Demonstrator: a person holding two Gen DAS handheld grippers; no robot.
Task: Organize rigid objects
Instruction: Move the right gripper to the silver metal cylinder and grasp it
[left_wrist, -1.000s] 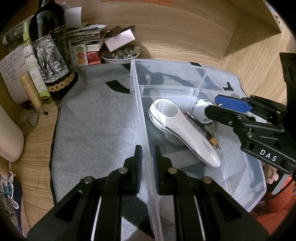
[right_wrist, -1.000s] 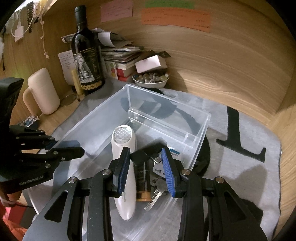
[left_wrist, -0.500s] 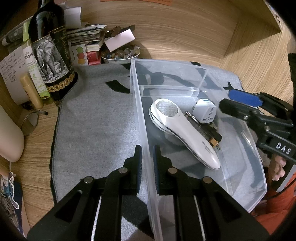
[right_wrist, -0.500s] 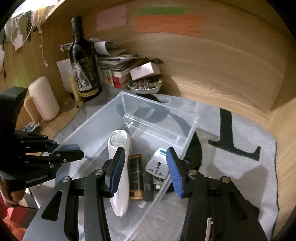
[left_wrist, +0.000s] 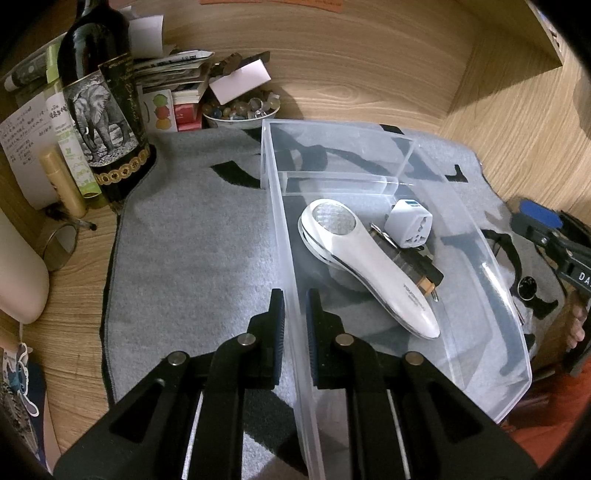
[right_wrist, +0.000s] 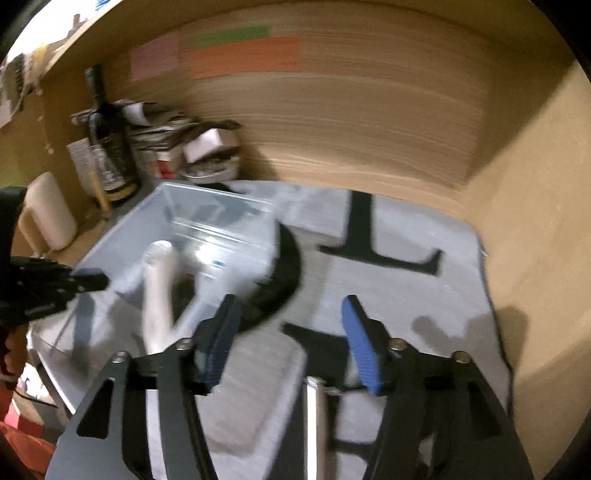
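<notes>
left gripper (left_wrist: 294, 317) jaws pinch the clear bin (left_wrist: 513, 317) wall, likely steadying it. right gripper (right_wrist: 291, 341) jaws opening, nothing between them, over the grey mat (right_wrist: 406, 295).

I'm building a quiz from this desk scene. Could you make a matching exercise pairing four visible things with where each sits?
Things:
1. white handheld device
2. white cube travel adapter
3. dark wine bottle with elephant label
4. bowl of coloured stones

Places:
A. behind the clear plastic bin, by the wooden wall
B. in the bin, beside the adapter
C. left of the grey mat
D. in the bin, near its divider

Pairs: 1-B, 2-D, 3-C, 4-A
</notes>
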